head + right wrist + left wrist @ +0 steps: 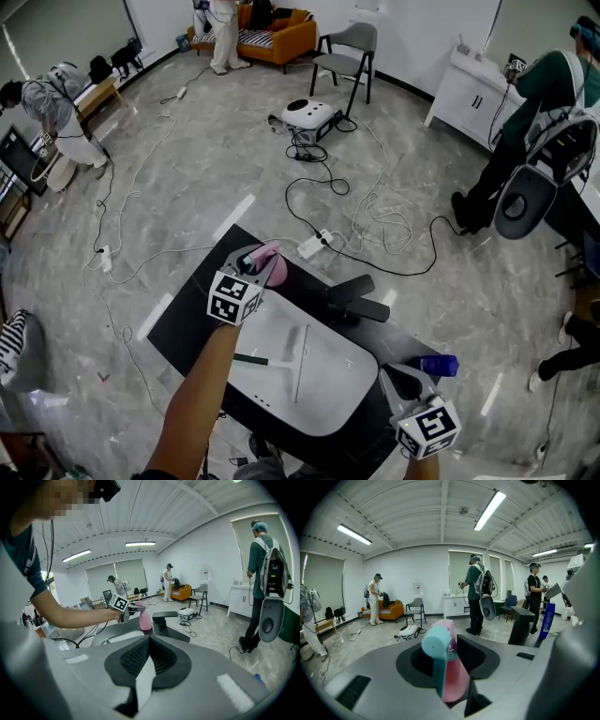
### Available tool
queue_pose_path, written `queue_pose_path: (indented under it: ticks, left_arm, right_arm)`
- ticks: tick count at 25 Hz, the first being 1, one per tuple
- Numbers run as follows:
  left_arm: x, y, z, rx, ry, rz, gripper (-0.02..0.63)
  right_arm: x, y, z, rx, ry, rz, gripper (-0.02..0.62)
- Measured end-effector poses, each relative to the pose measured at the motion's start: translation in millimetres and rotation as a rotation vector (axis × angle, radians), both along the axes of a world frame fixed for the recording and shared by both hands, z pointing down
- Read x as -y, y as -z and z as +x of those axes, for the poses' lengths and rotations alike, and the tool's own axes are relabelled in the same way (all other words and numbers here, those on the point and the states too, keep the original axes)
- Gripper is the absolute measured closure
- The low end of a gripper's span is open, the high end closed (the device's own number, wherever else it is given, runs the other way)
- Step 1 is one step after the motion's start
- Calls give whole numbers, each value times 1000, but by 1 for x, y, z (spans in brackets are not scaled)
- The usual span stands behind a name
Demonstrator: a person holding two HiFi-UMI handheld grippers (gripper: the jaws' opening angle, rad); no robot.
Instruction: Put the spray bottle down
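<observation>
A pink spray bottle [273, 266] with a teal trigger head is held in my left gripper [255, 267] over the far left corner of the black table [187, 321]. In the left gripper view the bottle [454, 679] stands between the jaws, nozzle towards the camera, and the left gripper [451, 670] is shut on it. In the right gripper view the bottle [145, 619] hangs low over the table's far end. My right gripper [403, 380] is at the near right corner, and its pads [161, 656] meet at the tips with nothing between them.
A white basin [323, 398] lies on the table with a white wiper [301, 361] and a dark strip [250, 359] in it. A black stand [361, 302] sits at the far edge. A blue bottle [439, 365] is at the right. Cables and people surround the table.
</observation>
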State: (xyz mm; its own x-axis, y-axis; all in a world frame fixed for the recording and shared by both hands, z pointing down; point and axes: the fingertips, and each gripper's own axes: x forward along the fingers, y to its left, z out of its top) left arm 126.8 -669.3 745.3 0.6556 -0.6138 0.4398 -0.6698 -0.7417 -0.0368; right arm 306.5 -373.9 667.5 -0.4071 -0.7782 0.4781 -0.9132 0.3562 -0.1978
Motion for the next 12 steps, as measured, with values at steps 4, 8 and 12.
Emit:
queue_pose_path:
  ticks: [4, 8, 12]
  left_arm:
    - [0, 4, 1, -23, -21, -15, 430]
    - [-2, 16, 3, -38, -51, -13, 344]
    - [-11, 33, 9, -36, -106, 8, 255]
  right_arm:
    - [-1, 5, -4, -1, -3, 3, 584]
    - [0, 15, -7, -1, -5, 15, 584]
    - [1, 28, -11, 4, -11, 28, 584]
